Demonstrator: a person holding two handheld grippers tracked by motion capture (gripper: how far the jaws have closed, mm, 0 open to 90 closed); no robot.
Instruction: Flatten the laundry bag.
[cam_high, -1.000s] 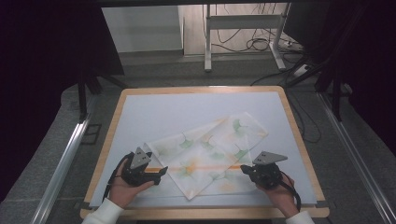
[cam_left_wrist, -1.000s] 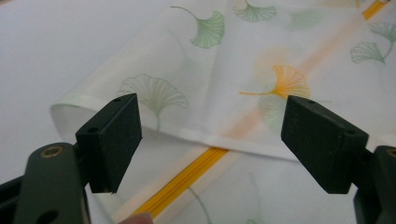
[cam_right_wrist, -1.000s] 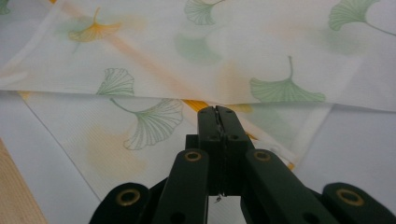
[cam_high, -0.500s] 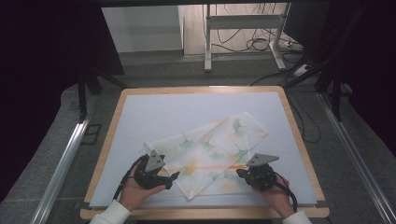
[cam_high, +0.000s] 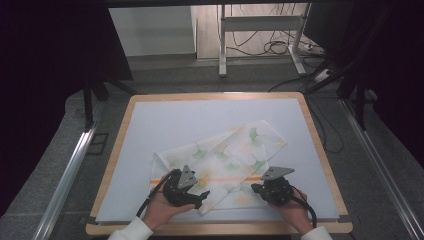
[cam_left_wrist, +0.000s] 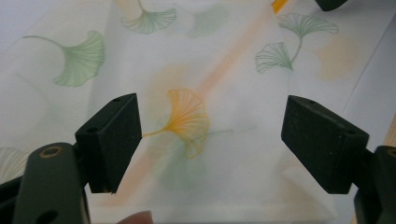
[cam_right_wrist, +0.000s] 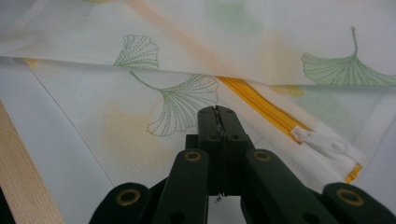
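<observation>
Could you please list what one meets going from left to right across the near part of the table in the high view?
Wooden table rim → left gripper → ginkgo-print zip cover → right gripper → bare white tabletop → wooden rim again.

From my seat the high view is lit evenly from above: the table (cam_high: 150, 130) is bright, the room around it nearly black. Shadows under the hands are faint, and the picture is soft and a bit grainy. In the left gripper view the cloth (cam_left_wrist: 196, 60) looks washed out and hazy. The right gripper view is sharper on the weave, blurring toward the top.
</observation>
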